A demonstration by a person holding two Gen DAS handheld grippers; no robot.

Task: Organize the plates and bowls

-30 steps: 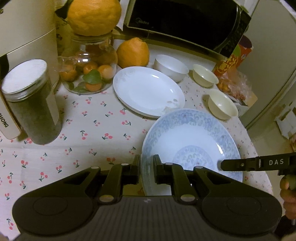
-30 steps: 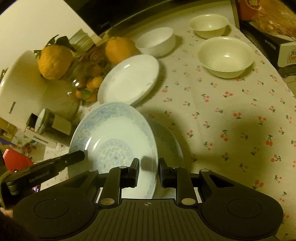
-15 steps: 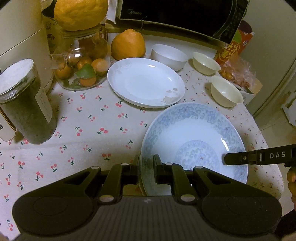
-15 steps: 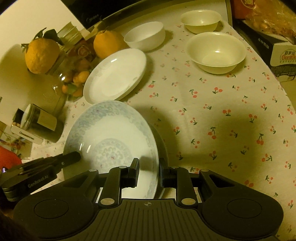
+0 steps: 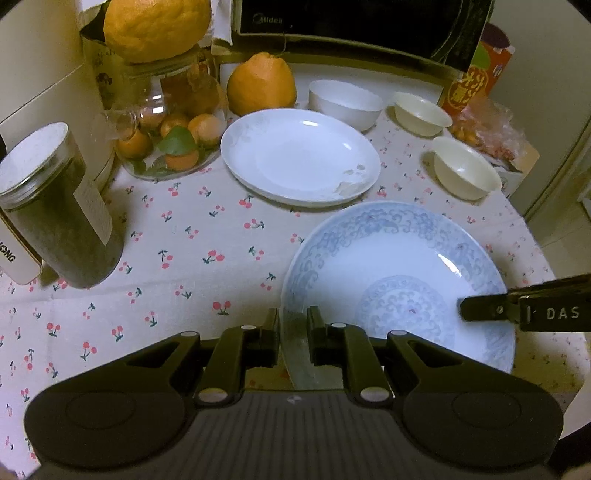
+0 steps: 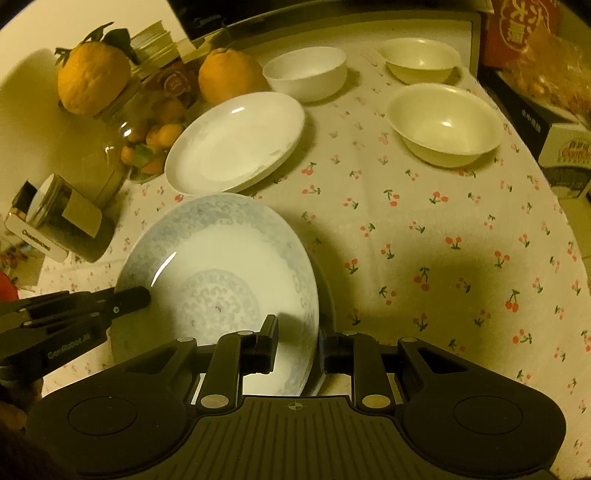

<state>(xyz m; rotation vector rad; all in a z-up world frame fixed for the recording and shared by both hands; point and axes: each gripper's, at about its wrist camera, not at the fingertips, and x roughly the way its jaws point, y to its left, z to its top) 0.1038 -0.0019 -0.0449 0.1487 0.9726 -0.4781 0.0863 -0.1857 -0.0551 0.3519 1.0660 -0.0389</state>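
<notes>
A blue-patterned plate (image 5: 399, 273) hangs tilted just above the cherry-print tablecloth, held at two opposite rims. My left gripper (image 5: 293, 321) is shut on its near-left rim. My right gripper (image 6: 297, 332) is shut on the opposite rim (image 6: 310, 295), and one of its fingers (image 5: 480, 308) reaches in from the right in the left wrist view. Just beyond lies a plain white plate (image 5: 299, 155) (image 6: 236, 142). Behind it stands a white bowl (image 5: 345, 101) (image 6: 306, 72). Two cream bowls (image 5: 421, 112) (image 5: 463, 166) sit to the right.
A glass jar of small oranges (image 5: 170, 136) with a large citrus on top stands at the back left, and another citrus (image 5: 262, 88) beside it. A dark lidded jar (image 5: 59, 206) is at the left. A microwave (image 5: 351, 22) lines the back. Snack packs (image 5: 484, 125) sit by the table's right edge.
Both grippers have rolled slightly while keeping their hold on the patterned plate. The table scene has shifted a little in both views.
</notes>
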